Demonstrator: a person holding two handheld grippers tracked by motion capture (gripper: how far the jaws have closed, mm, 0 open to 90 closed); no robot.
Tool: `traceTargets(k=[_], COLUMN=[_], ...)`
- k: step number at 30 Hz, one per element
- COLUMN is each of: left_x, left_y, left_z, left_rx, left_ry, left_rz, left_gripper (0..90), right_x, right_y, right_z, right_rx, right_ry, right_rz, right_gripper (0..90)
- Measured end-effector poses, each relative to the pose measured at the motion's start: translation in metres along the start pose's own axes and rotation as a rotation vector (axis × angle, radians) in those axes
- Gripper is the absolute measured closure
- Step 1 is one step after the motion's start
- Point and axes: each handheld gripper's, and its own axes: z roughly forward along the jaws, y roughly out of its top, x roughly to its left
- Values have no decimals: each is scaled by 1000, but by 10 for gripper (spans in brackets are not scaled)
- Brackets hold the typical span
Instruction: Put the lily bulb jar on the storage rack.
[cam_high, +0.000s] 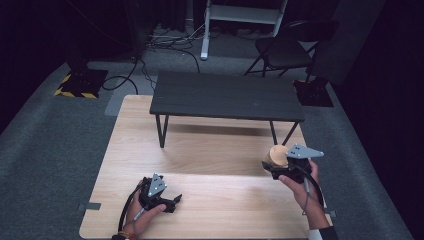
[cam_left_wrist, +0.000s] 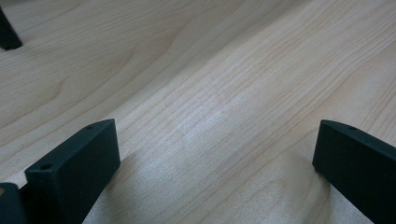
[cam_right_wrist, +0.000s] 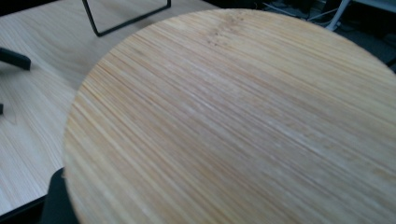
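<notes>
A round bamboo disc (cam_high: 276, 155) is held tilted up off the wooden table (cam_high: 200, 150) near its right edge. My right gripper (cam_high: 272, 168) is shut on its lower rim. Up close in the right gripper view the disc (cam_right_wrist: 243, 121) shows its striped grain, with one black finger (cam_right_wrist: 55, 201) at its lower left edge. My left gripper (cam_high: 172, 200) rests low at the table's front left. In the left gripper view it (cam_left_wrist: 210, 154) stands open, jaws wide apart with bare wood between them.
A small dark bench (cam_high: 225, 95) on thin black legs (cam_right_wrist: 126, 21) stands across the back half of the wooden table. Behind the table, on grey carpet, are a folding chair (cam_high: 285, 50), floor cables (cam_high: 165, 42) and a yellow-black striped base (cam_high: 80, 82).
</notes>
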Motion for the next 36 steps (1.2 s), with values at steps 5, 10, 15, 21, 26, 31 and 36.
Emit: traceTargets(k=[5,10,15,21,26,31,36], left_x=[0,0,0,0,0,0,0], left_y=[0,0,0,0,0,0,0], left_z=[0,0,0,0,0,0,0], left_rx=[0,0,0,0,0,1,1], left_ry=[0,0,0,0,0,0,0], left_rz=[-1,0,-1,-1,0,0,0], left_gripper=[5,6,5,5,5,5,5], right_x=[-6,-13,-18,-30,-36,-40,-43], right_y=[35,79,119,153,173,186,186], right_z=[-6,-8,-9,-1,11,28,48], right_rx=[-28,-24,-21,-33,-19,-13,-10], right_ry=[17,38,43,50,6,-27,-59], right_rz=[-3,7,8,31,63,70,107], right_gripper=[246,246,246,246,246,246,246])
